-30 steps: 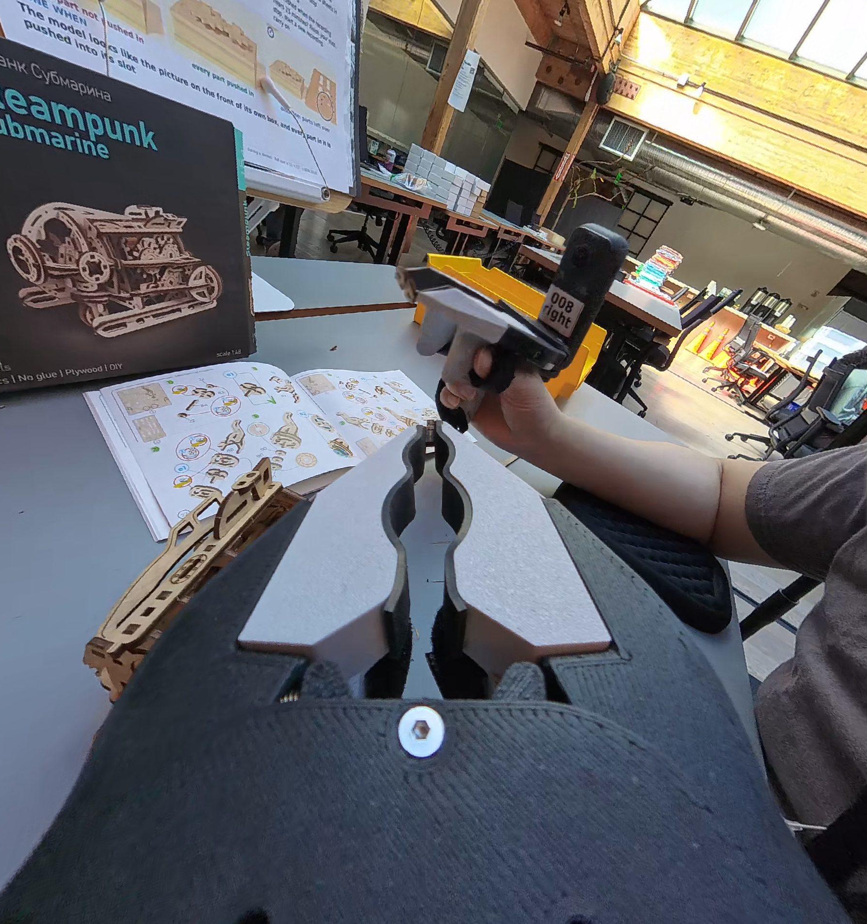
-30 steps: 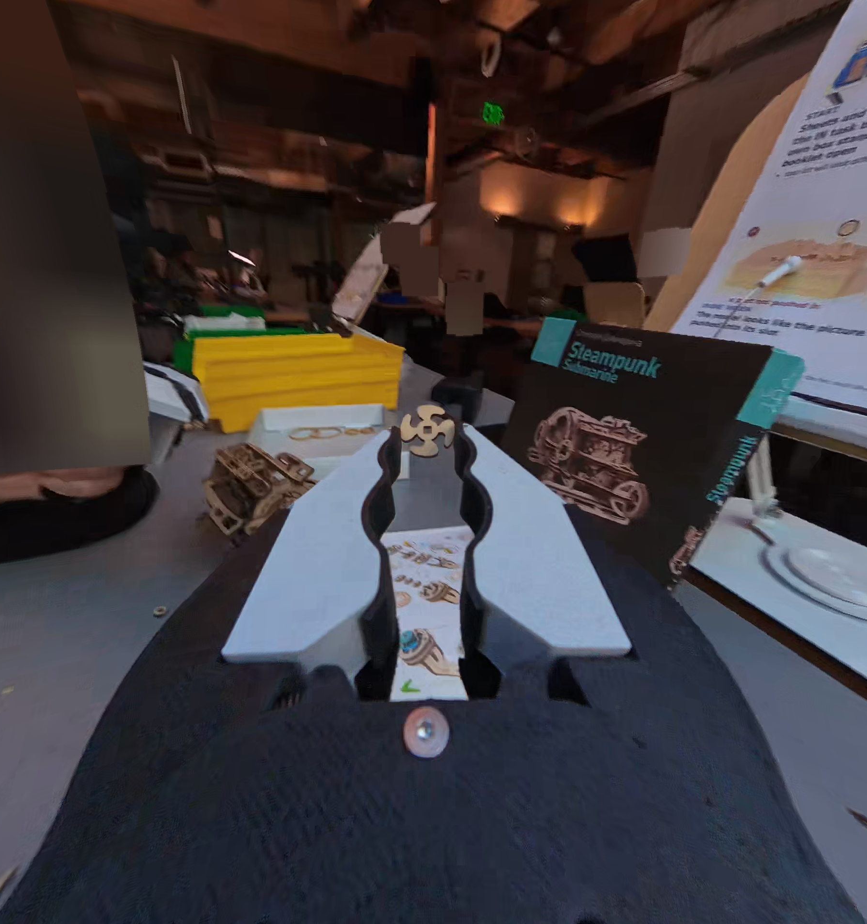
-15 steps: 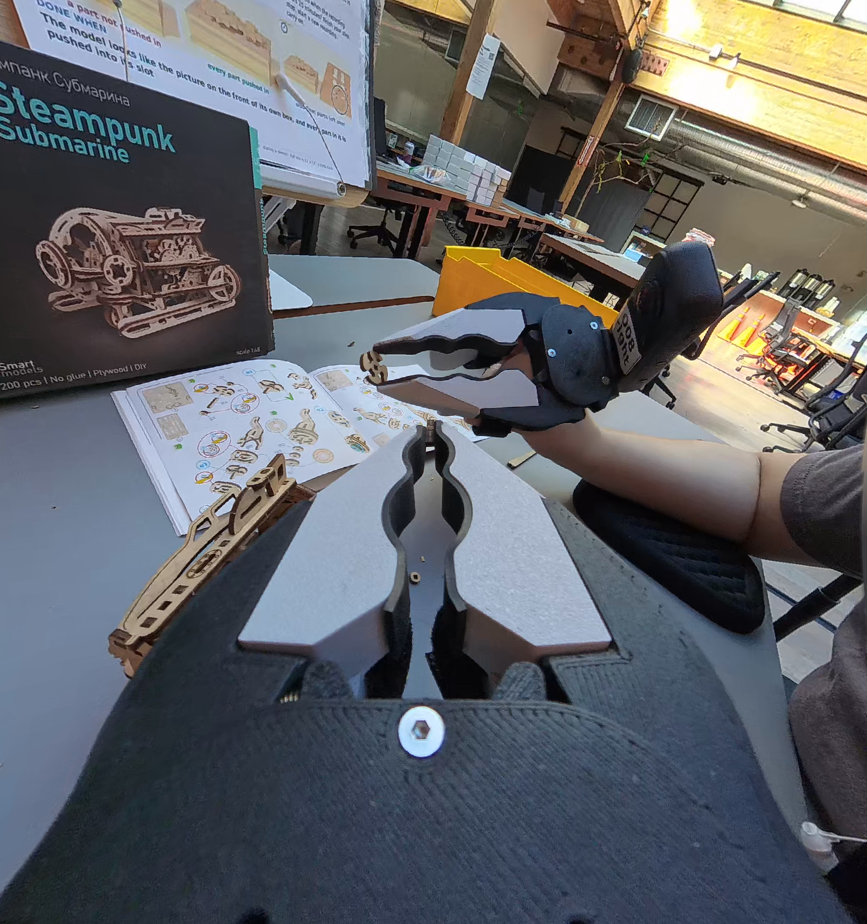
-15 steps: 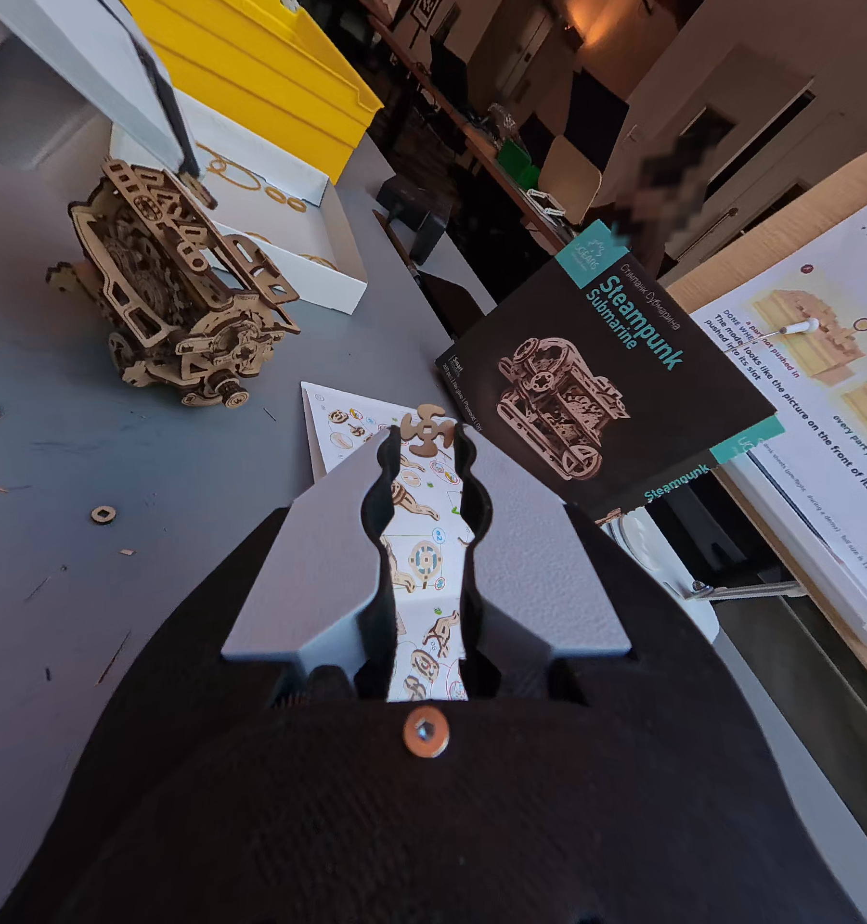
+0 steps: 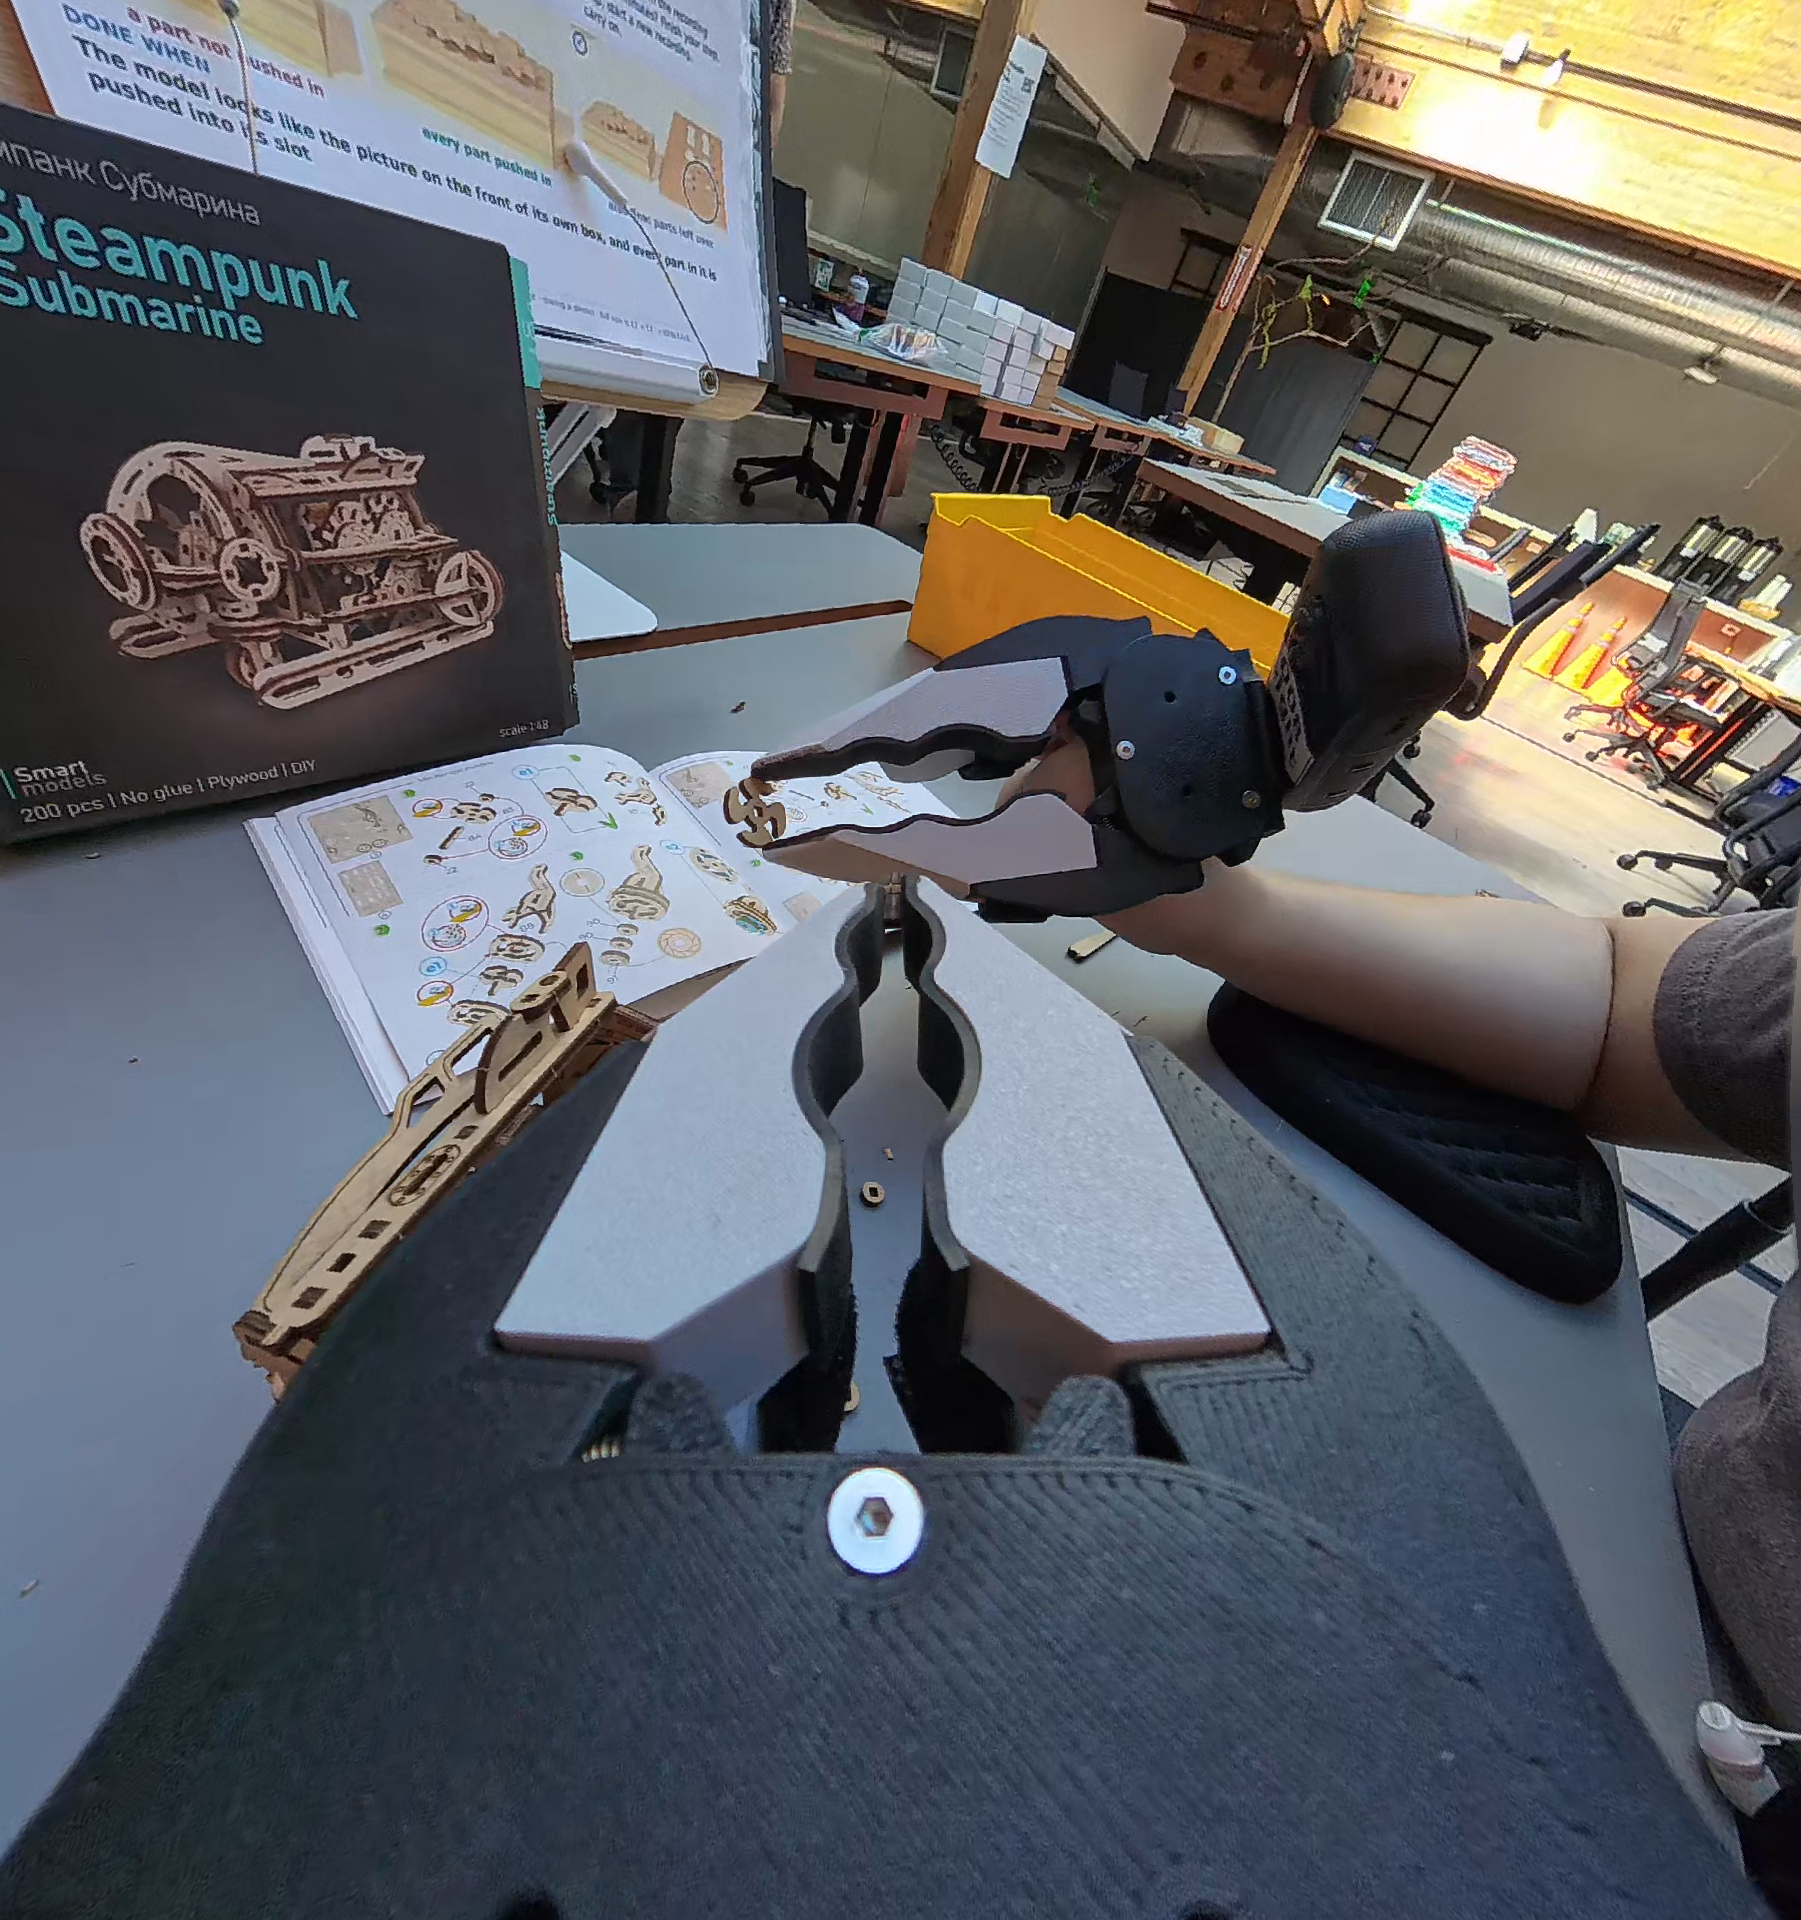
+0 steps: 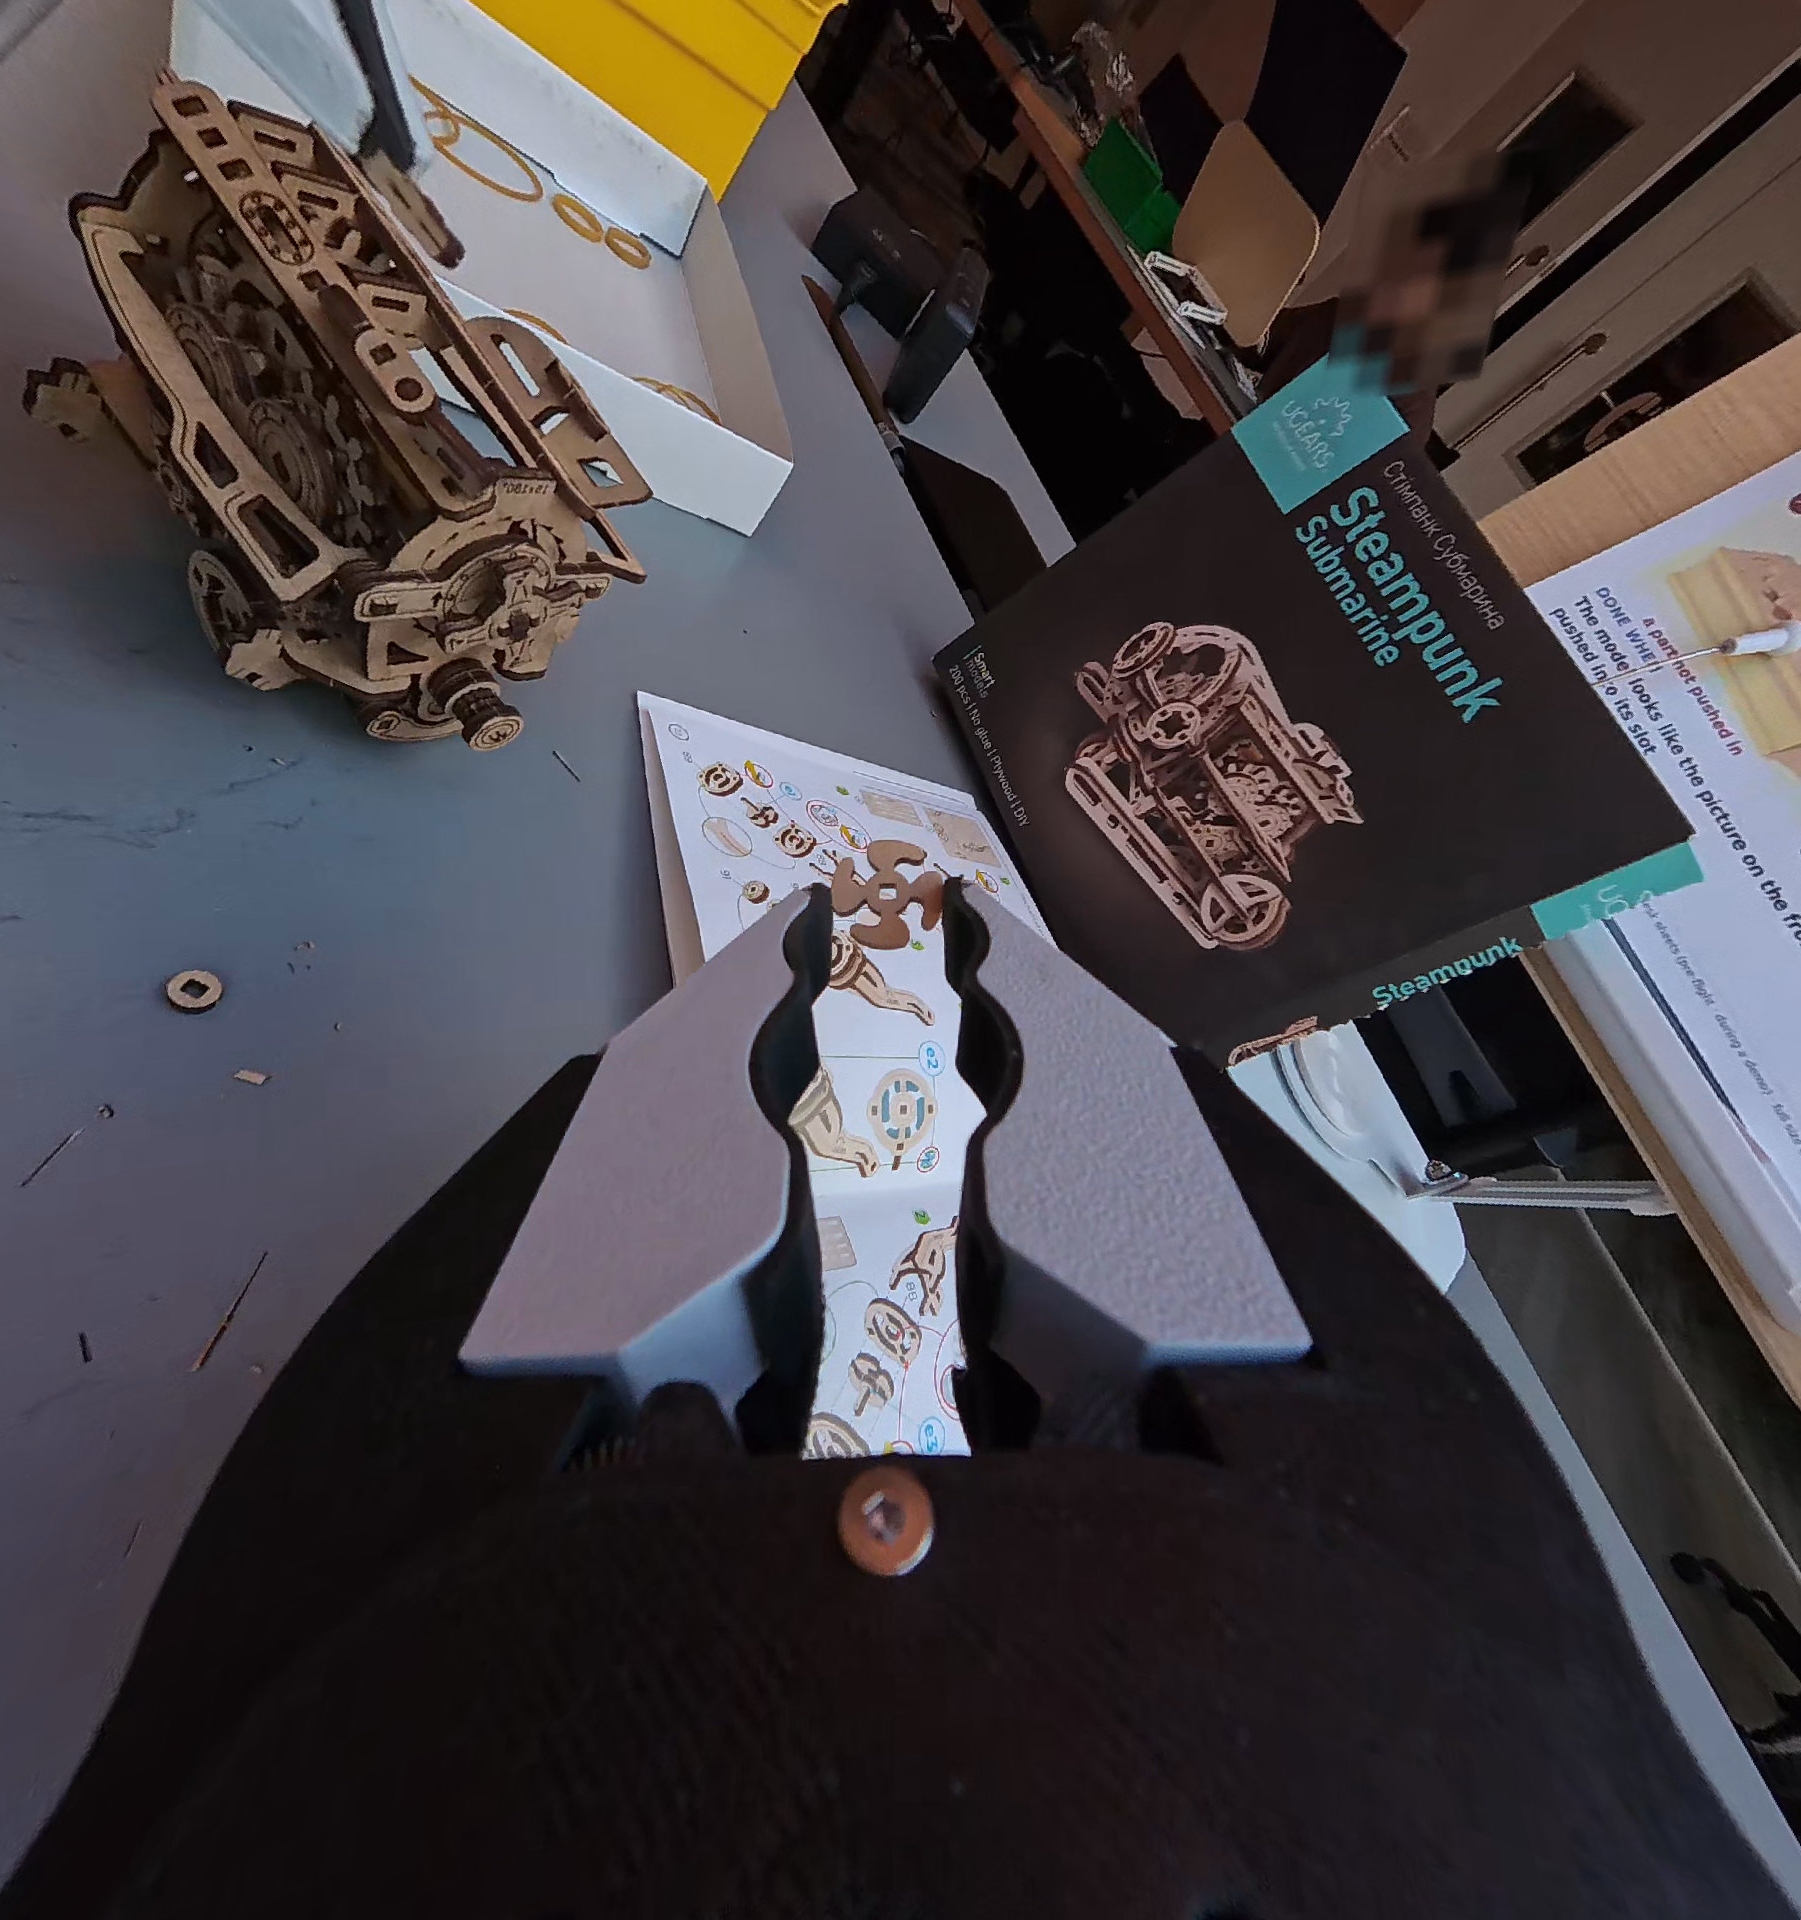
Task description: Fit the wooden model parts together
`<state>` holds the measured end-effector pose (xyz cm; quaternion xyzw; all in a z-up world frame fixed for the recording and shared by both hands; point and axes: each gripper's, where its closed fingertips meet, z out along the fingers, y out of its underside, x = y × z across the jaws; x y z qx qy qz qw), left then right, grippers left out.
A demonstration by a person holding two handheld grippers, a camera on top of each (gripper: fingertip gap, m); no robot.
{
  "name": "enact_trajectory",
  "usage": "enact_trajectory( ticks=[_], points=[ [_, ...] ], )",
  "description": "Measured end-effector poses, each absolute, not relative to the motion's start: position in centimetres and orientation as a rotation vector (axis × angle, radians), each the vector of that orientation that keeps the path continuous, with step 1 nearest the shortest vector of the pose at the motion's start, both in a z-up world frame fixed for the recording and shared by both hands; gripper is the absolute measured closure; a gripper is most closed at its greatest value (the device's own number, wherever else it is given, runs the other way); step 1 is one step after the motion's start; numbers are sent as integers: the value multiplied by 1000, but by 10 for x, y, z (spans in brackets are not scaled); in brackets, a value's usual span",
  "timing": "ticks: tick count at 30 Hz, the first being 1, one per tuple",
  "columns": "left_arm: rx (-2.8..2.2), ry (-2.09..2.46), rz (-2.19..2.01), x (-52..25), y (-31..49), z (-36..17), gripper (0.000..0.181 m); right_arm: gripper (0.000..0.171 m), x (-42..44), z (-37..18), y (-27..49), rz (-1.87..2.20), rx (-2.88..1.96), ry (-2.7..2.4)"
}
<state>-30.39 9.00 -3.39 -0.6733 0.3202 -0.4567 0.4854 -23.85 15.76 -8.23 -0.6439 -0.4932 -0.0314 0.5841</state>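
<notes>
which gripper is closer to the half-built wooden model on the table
Left. The wooden model sits right beside the left gripper, just off its left flank. The right gripper is up over the instruction booklet, pinching a small propeller part, clearly apart from the model.

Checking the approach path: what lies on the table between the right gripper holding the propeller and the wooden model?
In the right wrist view, only bare grey table separates the right gripper, holding the propeller, from the wooden model.

Left gripper point(image 5: 883, 906): grey wedge fingers, wavy black inner edges, ribbed black body, silver hex screw | Right gripper point(image 6: 888, 902): matching, coppery screw | Person: grey short sleeve point(image 5: 1725, 1029)
</notes>
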Motion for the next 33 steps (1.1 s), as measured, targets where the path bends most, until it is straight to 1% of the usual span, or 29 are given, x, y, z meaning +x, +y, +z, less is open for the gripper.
enact_trajectory(
  ticks=[18,33],
  points=[
    [-1643,786,-1114,-302,89,-35,180,151,-240,-75,153,-203,-1459,-1174],
    [-1639,785,-1113,-302,88,-34,180,151,-242,-78,152,-195,-1460,-1194]
  ],
)
